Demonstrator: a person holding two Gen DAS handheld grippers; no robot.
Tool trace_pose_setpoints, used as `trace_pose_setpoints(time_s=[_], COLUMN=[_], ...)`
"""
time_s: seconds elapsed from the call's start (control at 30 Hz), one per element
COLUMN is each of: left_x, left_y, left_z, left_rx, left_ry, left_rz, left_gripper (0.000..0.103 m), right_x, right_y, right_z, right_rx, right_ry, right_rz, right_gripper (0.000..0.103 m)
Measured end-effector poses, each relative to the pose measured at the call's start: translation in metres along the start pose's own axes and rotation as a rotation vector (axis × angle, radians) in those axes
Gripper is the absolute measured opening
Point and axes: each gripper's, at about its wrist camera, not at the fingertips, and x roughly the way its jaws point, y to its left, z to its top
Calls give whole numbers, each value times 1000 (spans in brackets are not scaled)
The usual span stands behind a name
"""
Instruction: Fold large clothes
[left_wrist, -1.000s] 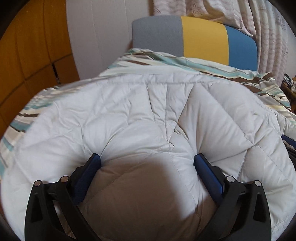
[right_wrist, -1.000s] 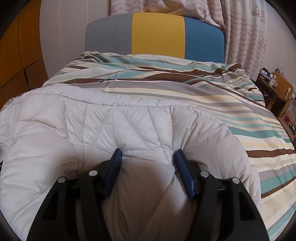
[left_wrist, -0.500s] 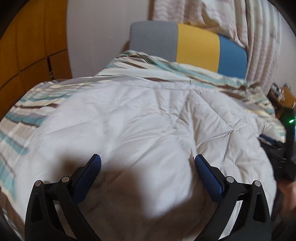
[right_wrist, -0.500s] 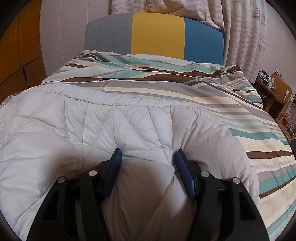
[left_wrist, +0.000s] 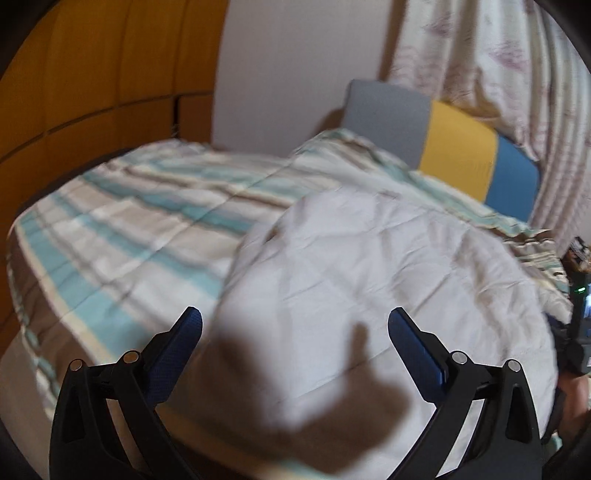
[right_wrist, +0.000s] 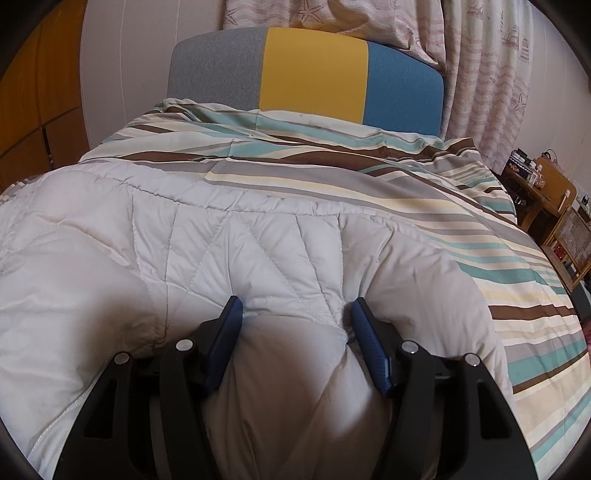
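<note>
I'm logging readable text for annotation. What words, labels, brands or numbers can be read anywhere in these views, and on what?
None can be read.
White quilted comforter: no tag or label shows.
Striped bedspread and headboard: pattern and colour only.
Curtain: starfish and ship motifs, no lettering.
Items on the wooden side table: too small to read.
Left wrist view: blurred.

Quilt (right_wrist: 258, 251): lies on my near-left part of the bedspread (right_wrist: 424, 206).
Bedspread: runs out far and right of the quilt.
Headboard (right_wrist: 306, 70): at the far end, behind the bedspread.
Curtain (right_wrist: 491, 81): far right, beside the headboard.
Side table (right_wrist: 546, 192): right of the bed.
</note>
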Motion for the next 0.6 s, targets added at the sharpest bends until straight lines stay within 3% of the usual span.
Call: trace_pose_setpoints(time_s=[0.1, 0.17, 0.6], left_x=[12, 12, -1], left_y=[15, 21, 34], left_z=[-10, -18, -41], left_rx=[-37, -76, -284], left_ry=[88, 117, 155], left_rz=[-7, -57, -224], left_gripper=[98, 96, 95], right_x=[-3, -3, -3], right_y=[2, 4, 5], right_z=[-1, -1, -2], right_rx=[-13, -20, -29], right_ry=[-7, -11, -12], right_rz=[-18, -26, -36], right_gripper=[61, 61, 62])
